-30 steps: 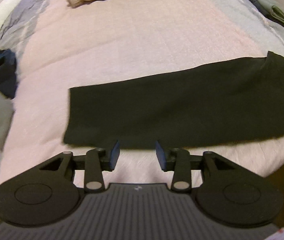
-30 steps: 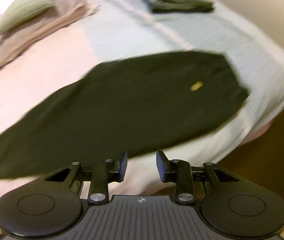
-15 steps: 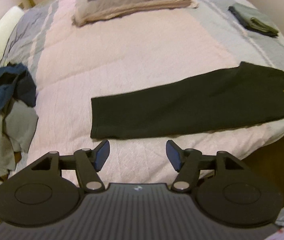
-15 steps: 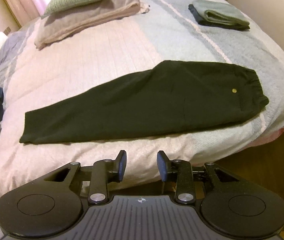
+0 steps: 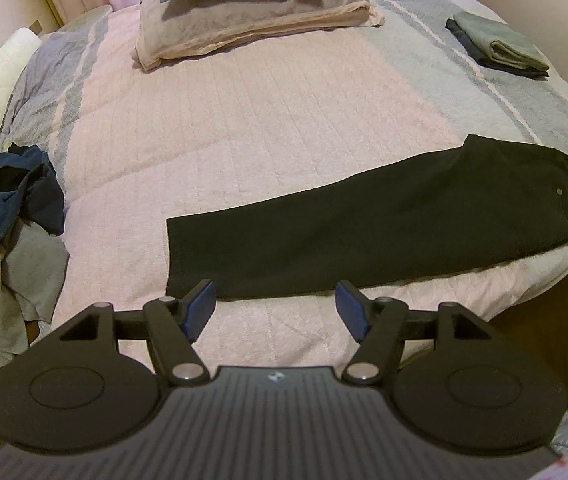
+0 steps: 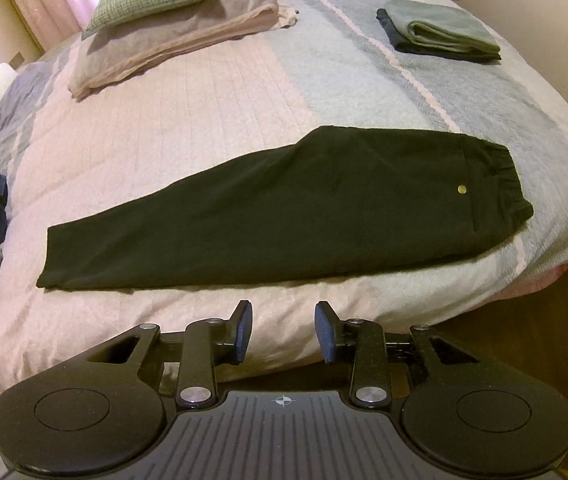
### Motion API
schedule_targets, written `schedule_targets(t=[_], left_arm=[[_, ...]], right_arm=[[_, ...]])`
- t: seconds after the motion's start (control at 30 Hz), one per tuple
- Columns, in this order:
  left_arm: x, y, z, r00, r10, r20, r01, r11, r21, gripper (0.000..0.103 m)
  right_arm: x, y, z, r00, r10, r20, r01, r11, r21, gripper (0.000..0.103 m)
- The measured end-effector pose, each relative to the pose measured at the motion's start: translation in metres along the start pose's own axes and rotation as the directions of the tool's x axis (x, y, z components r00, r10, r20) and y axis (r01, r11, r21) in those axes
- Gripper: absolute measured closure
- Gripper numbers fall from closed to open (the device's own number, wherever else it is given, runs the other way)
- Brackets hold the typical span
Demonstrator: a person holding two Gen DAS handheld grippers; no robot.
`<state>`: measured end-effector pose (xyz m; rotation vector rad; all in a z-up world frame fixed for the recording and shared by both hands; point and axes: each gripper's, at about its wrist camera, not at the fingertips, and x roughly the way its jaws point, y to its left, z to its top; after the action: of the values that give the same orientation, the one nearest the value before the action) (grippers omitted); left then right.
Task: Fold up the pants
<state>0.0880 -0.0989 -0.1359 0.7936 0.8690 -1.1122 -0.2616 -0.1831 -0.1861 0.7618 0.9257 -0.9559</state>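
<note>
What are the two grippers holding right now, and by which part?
Nothing. The left gripper and right gripper both hang open and empty above the bed, clear of the black pants folded lengthwise, which lie flat on the pink quilted bedspread.

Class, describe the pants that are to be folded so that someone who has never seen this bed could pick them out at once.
Start with the bed and its pink and grey-striped cover, then look along the near edge. The black pants lie flat there as one long strip, gathered waistband to the right. Unlike the folded green-grey stack at the far right or the crumpled blue and grey heap at the left edge, they carry a small brass button.
</note>
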Motion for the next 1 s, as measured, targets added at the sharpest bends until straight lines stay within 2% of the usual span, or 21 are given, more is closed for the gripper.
schedule_targets(t=[0.2,0.4,0.53,0.63,0.73,0.83,0.9,1.0], left_arm=[[0.016,-0.039,0.018,0.999,0.036,-0.041,-0.038,0.998,-0.048,0.040],[0.044,-0.086,0.025,0.996,0.008,-0.086,-0.021,0.989,-0.146,0.040],[0.064,-0.112,0.018,0.991,0.032,-0.130,-0.057,0.979,-0.195,0.040],[0.078,-0.119,0.007,0.987,0.017,-0.158,-0.057,0.965,-0.255,0.040],[0.097,-0.116,-0.007,0.987,-0.012,-0.163,-0.040,0.949,-0.313,0.040],[0.129,-0.108,-0.024,0.993,-0.041,-0.112,0.001,0.942,-0.337,0.042],[0.153,-0.105,-0.034,0.997,-0.038,-0.067,0.015,0.947,-0.320,0.053],[0.176,-0.090,-0.049,0.998,-0.055,0.036,0.065,0.939,-0.338,0.054]], right_arm=[[0.018,-0.044,0.031,0.998,0.030,-0.048,-0.032,0.998,-0.053,0.071],[0.036,-0.106,0.067,0.995,0.037,-0.091,-0.047,0.993,-0.107,0.071],[0.056,-0.141,0.076,0.989,0.027,-0.147,-0.050,0.987,-0.155,0.071],[0.074,-0.158,0.073,0.980,0.021,-0.196,-0.052,0.986,-0.156,0.071],[0.094,-0.163,0.070,0.978,0.028,-0.207,-0.058,0.989,-0.138,0.071],[0.121,-0.162,0.061,0.985,0.046,-0.165,-0.070,0.987,-0.145,0.071],[0.138,-0.162,0.052,0.992,0.041,-0.116,-0.058,0.987,-0.147,0.071],[0.151,-0.166,0.041,0.997,0.071,-0.015,-0.073,0.984,-0.165,0.071]])
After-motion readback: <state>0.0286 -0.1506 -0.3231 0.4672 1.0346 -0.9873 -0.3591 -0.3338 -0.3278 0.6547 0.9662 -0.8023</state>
